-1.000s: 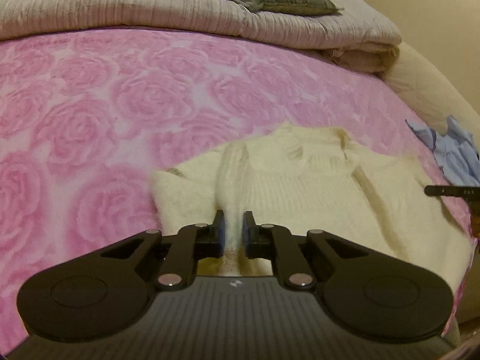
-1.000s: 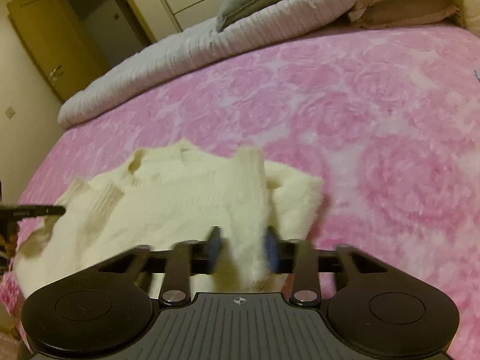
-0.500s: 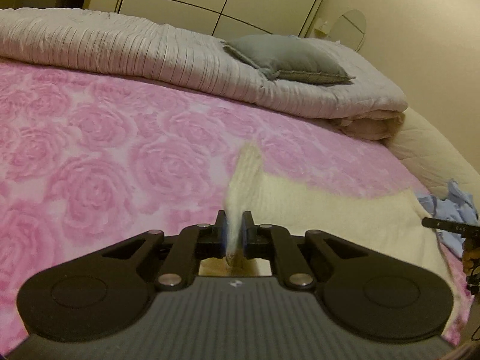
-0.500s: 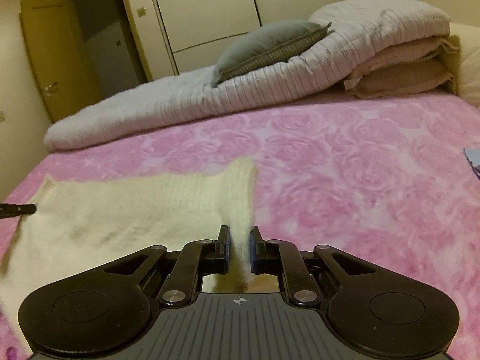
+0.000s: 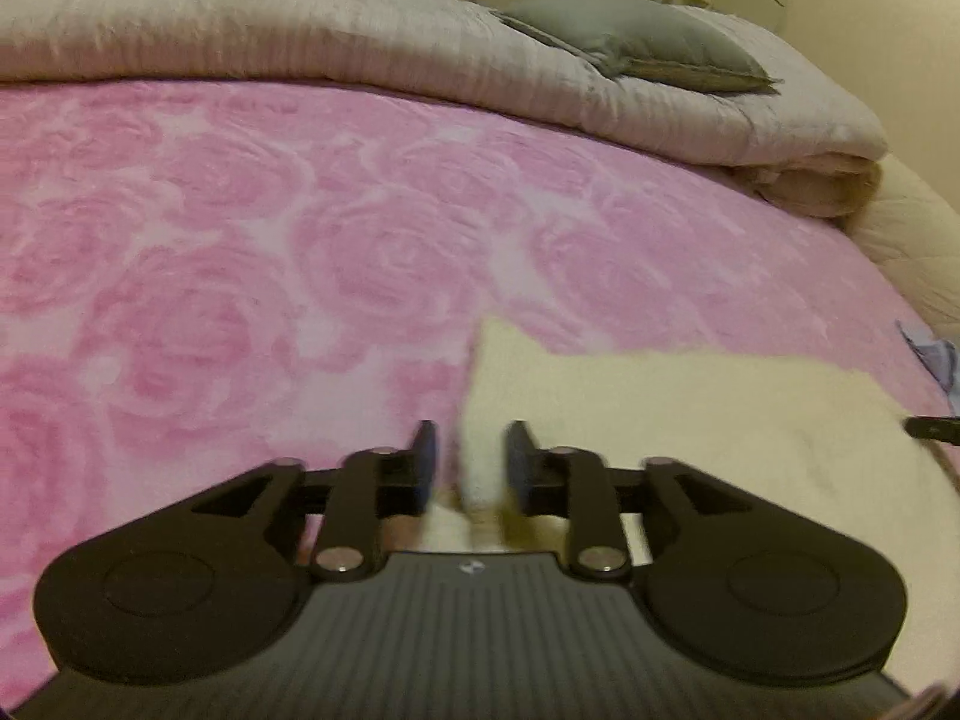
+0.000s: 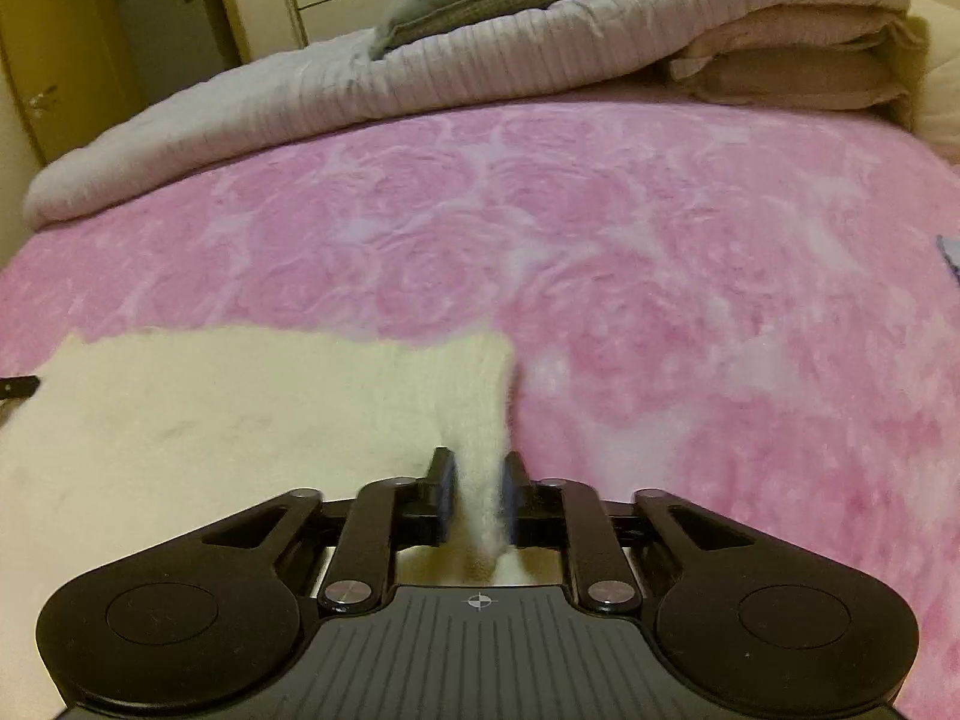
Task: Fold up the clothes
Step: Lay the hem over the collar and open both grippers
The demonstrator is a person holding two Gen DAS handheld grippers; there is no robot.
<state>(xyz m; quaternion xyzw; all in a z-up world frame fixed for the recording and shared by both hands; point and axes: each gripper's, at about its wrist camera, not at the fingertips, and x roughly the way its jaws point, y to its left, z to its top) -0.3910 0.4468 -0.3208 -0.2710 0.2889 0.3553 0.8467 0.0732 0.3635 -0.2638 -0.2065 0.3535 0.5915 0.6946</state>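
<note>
A cream knit sweater [image 5: 690,420] lies spread on the pink rose-pattern bedspread [image 5: 300,252]. In the left wrist view my left gripper [image 5: 471,462] has its jaws parted around the sweater's near left corner, with a gap on each side of the cloth. In the right wrist view the sweater [image 6: 210,420] stretches to the left, and my right gripper [image 6: 477,495] has its jaws parted around the right corner. The tip of the other gripper [image 5: 930,427] shows at the right edge of the left wrist view.
A folded grey-white quilt [image 5: 360,36] with a grey pillow [image 5: 636,42] lies across the far end of the bed. A blue garment [image 5: 942,360] sits at the bed's right edge. A wooden door [image 6: 60,60] and wardrobe stand behind.
Both grippers were shut on the sweater's corners and carried them forward, laying the sweater flat. Now both have opened, and the corners sit loose between the jaws.
</note>
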